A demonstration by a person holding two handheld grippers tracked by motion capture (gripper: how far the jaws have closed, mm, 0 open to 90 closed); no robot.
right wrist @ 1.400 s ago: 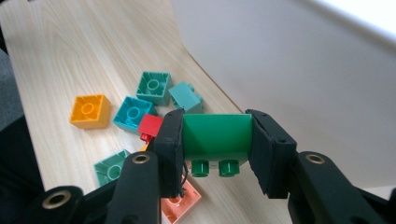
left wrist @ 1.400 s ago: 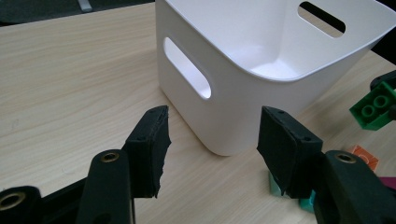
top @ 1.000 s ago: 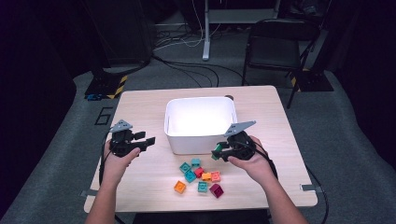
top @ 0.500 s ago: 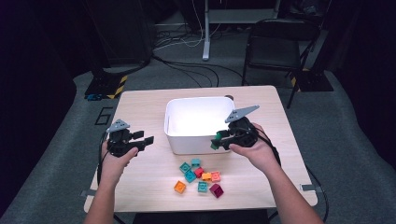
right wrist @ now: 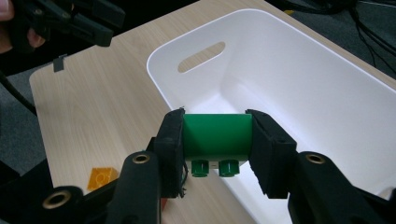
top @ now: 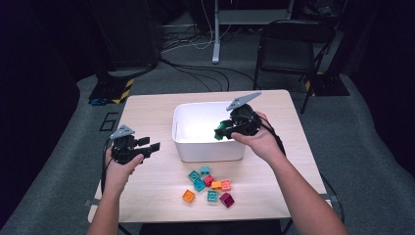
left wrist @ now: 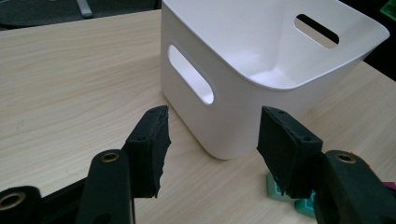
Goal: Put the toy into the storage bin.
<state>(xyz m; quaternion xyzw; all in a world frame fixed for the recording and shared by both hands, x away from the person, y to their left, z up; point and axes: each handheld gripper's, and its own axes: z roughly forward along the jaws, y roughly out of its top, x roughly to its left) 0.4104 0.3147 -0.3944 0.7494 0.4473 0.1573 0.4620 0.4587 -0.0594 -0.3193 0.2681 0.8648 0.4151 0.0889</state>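
Observation:
My right gripper (top: 221,131) (right wrist: 216,135) is shut on a green brick (right wrist: 215,133) (top: 220,130), studs facing down, held above the inside of the white bin (top: 182,142) (right wrist: 327,84) near its front wall. The bin looks empty. My left gripper (top: 150,146) (left wrist: 212,144) stays open with nothing between its jaws, hovering over the table left of the bin (left wrist: 243,70). A cluster of several small bricks (top: 208,183), teal, orange, red, pink and magenta, lies on the table in front of the bin.
The wooden table (top: 147,112) has free room to the left and behind the bin. An orange brick (right wrist: 102,177) lies below my right gripper. A black chair (top: 286,49) and cables sit on the floor beyond the table.
My right gripper has lifted the green brick from beside the cluster up and forward over the bin. The left gripper has barely moved.

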